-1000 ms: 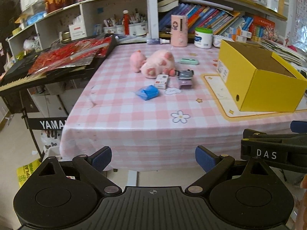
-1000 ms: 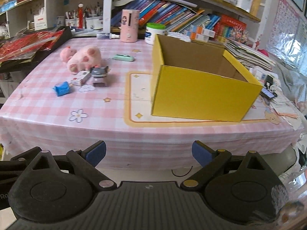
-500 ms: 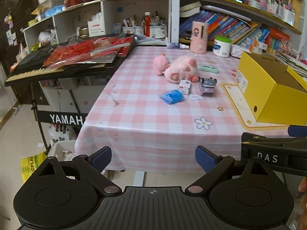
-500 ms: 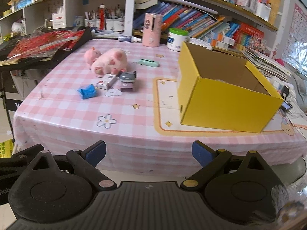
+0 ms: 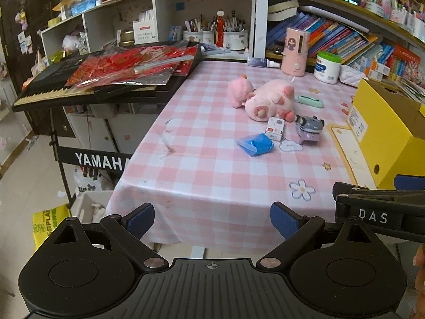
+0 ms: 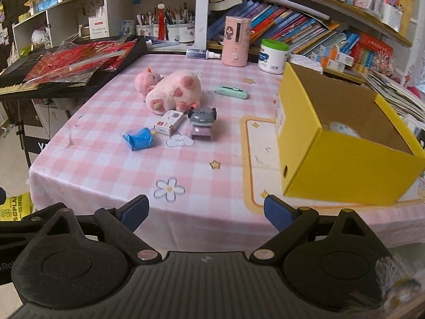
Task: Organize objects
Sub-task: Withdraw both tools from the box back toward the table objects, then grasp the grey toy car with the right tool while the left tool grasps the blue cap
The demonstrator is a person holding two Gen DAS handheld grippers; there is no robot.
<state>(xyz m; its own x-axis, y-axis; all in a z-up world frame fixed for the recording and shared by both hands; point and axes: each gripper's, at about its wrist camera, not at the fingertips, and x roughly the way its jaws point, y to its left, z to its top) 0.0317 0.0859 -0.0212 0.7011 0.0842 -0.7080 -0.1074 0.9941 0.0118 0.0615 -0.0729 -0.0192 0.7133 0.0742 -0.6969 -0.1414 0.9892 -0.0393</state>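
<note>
On the pink checked tablecloth (image 6: 106,159) lie a pink plush pig (image 6: 172,90) (image 5: 265,98), a small white box (image 6: 170,122) (image 5: 275,129), a blue packet (image 6: 139,138) (image 5: 256,144), a grey toy on a purple block (image 6: 202,122) (image 5: 309,130) and a mint case (image 6: 233,92) (image 5: 310,101). An open yellow box (image 6: 340,159) (image 5: 385,138) stands at the right with something pale inside. My left gripper (image 5: 212,219) and right gripper (image 6: 205,211) are both open and empty, short of the table's front edge.
A Yamaha keyboard (image 5: 53,90) with red foil packets stands left of the table. A pink dispenser (image 6: 236,41), a white jar (image 6: 273,55) and shelves of books line the back. The right gripper's body (image 5: 379,212) shows in the left wrist view.
Both grippers have swung left and come closer to the table; the objects look larger and sit further right in each view. Both stay open.
</note>
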